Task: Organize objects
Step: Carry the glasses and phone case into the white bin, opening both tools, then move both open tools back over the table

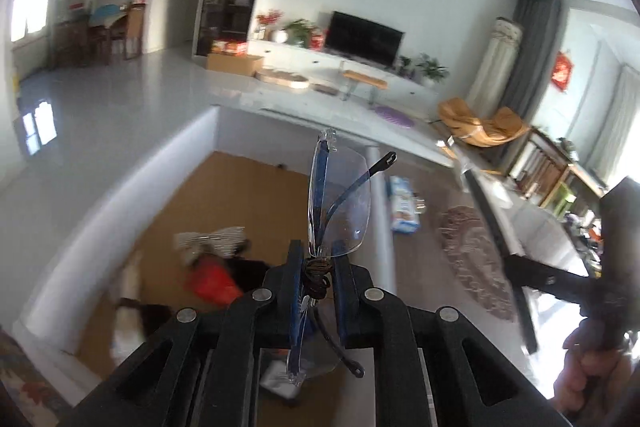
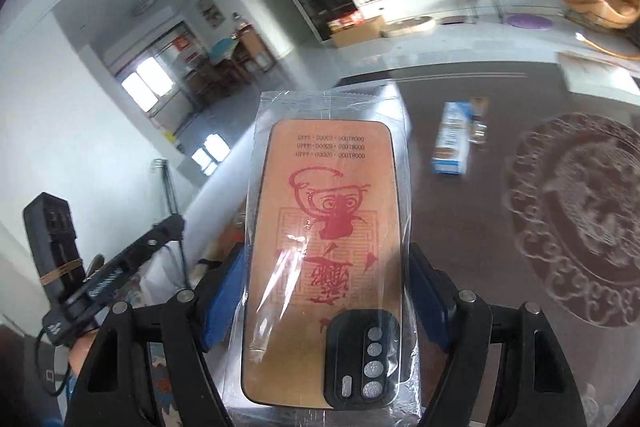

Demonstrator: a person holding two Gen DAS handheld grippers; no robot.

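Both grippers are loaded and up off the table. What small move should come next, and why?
Probably carry both toward a drop spot. The left gripper pinches the glasses at the bridge, the right gripper clamps the bagged phone case, both lifted clear of the table.

Right claw (image 2: 326, 291) clamping bagged orange phone case (image 2: 326, 227), above dark table (image 2: 500, 115)

Rimless glasses (image 1: 340, 203), clear glossy lenses, thin dark metal arms; phone case (image 2: 324, 247), matt orange, in crinkled glossy clear plastic bag (image 2: 332, 107).
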